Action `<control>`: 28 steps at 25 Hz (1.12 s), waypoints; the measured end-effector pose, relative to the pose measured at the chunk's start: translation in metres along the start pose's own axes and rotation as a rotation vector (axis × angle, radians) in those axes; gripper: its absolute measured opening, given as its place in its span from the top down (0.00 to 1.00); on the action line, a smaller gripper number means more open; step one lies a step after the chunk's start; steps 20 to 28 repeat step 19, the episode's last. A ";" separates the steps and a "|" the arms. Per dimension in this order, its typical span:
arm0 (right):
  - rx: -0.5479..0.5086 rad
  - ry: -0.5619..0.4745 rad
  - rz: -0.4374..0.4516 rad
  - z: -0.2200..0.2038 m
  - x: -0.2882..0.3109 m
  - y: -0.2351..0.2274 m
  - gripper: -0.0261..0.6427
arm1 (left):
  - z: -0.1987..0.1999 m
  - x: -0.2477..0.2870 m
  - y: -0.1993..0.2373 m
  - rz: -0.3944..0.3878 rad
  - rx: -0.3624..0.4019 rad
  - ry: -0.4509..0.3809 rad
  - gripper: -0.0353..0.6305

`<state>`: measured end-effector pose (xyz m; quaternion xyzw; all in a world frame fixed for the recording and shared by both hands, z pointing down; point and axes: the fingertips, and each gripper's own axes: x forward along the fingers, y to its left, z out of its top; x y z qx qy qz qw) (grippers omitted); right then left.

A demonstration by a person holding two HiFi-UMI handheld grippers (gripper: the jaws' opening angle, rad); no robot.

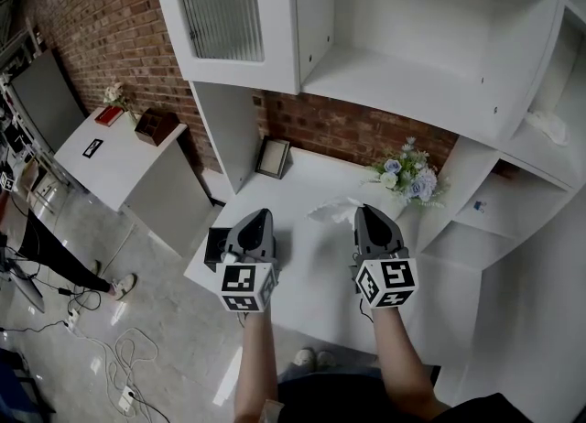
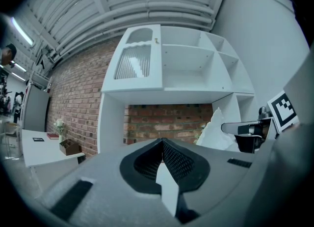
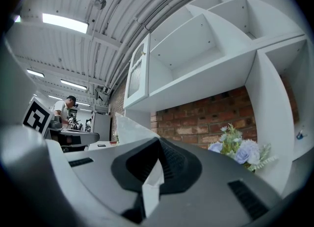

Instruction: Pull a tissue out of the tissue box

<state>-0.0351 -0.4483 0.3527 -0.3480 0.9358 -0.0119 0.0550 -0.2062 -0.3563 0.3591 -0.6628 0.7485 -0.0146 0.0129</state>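
A white tissue (image 1: 333,210) hangs over the white desk (image 1: 311,275), its end pinched in my right gripper (image 1: 364,211), which is shut on it. In the right gripper view the tissue (image 3: 128,129) rises to the left of the closed jaws (image 3: 158,140). In the left gripper view the same tissue (image 2: 215,131) stands beside the right gripper (image 2: 231,128). My left gripper (image 1: 259,215) is level with the right one and to its left. Its jaws meet at the tips (image 2: 162,142), with no tissue seen at them. A black tissue box (image 1: 216,245) sits at the desk's left edge, partly hidden by the left gripper.
A bunch of pale blue flowers (image 1: 409,172) and a small picture frame (image 1: 273,157) stand at the back of the desk against the brick wall. White shelves (image 1: 403,55) overhang the desk. A side cabinet (image 1: 114,160) with a wooden box stands at the left. Cables lie on the floor.
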 end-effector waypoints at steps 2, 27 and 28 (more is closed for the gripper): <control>0.000 0.002 0.000 0.000 0.000 0.001 0.96 | 0.001 -0.001 0.000 0.000 0.000 0.000 0.93; -0.003 0.016 0.004 -0.007 0.003 0.002 0.96 | -0.006 0.003 0.002 -0.001 -0.007 0.009 0.93; -0.003 0.016 0.004 -0.007 0.003 0.002 0.96 | -0.006 0.003 0.002 -0.001 -0.007 0.009 0.93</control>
